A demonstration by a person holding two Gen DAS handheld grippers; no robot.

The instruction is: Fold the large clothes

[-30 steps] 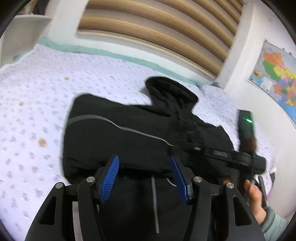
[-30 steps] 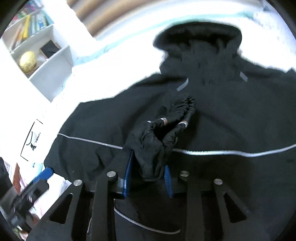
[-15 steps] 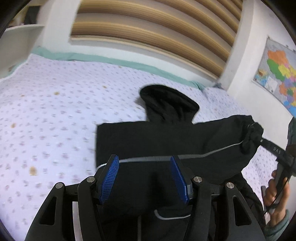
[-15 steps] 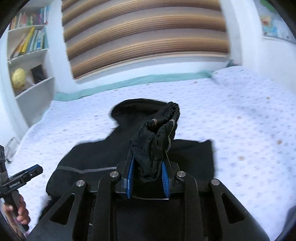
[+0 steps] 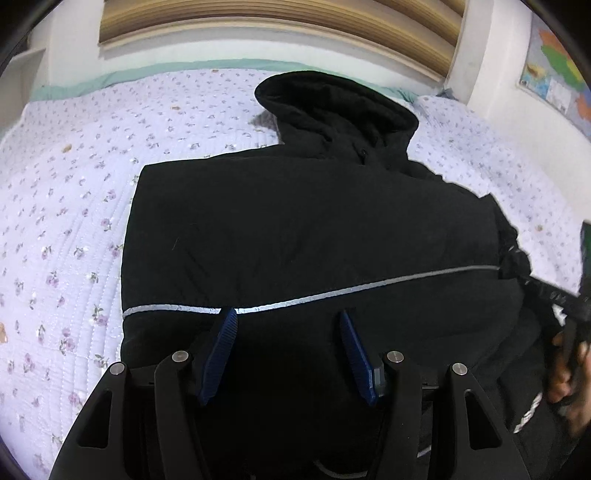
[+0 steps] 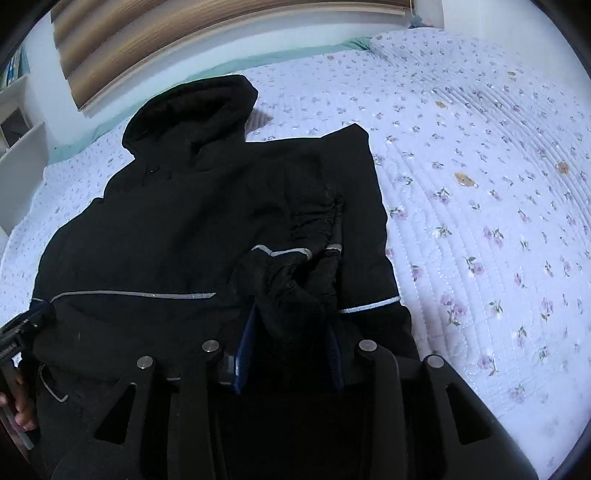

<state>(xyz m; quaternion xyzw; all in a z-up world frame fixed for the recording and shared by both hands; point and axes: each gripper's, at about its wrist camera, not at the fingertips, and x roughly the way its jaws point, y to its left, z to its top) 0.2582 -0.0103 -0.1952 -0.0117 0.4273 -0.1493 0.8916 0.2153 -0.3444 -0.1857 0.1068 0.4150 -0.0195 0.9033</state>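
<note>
A black hooded jacket (image 5: 295, 229) (image 6: 166, 229) lies flat on the bed, hood (image 5: 332, 99) toward the headboard, with a grey reflective stripe (image 5: 332, 291) across it. My left gripper (image 5: 287, 314) hovers open just above the lower body of the jacket, with nothing between its blue pads. My right gripper (image 6: 291, 314) has the bunched sleeve cuff (image 6: 295, 288) between its pads, low over the jacket's right part; its jaws are opening and the cloth still fills the gap. In the left wrist view the right gripper (image 5: 546, 291) pinches that cuff at the jacket's right edge.
The lilac flowered quilt (image 5: 74, 184) (image 6: 480, 184) spreads wide on both sides of the jacket. A slatted wooden headboard (image 5: 258, 14) and white wall stand behind it. A map (image 5: 554, 81) hangs at the right, and white shelves (image 6: 14, 122) stand at the left. A person's hand (image 6: 18, 406) holds the left gripper's handle.
The right gripper carried the sleeve cuff outward to the jacket's right side and lowered it onto the body. Both grippers dipped closer to the jacket. The right pads now stand slightly wider.
</note>
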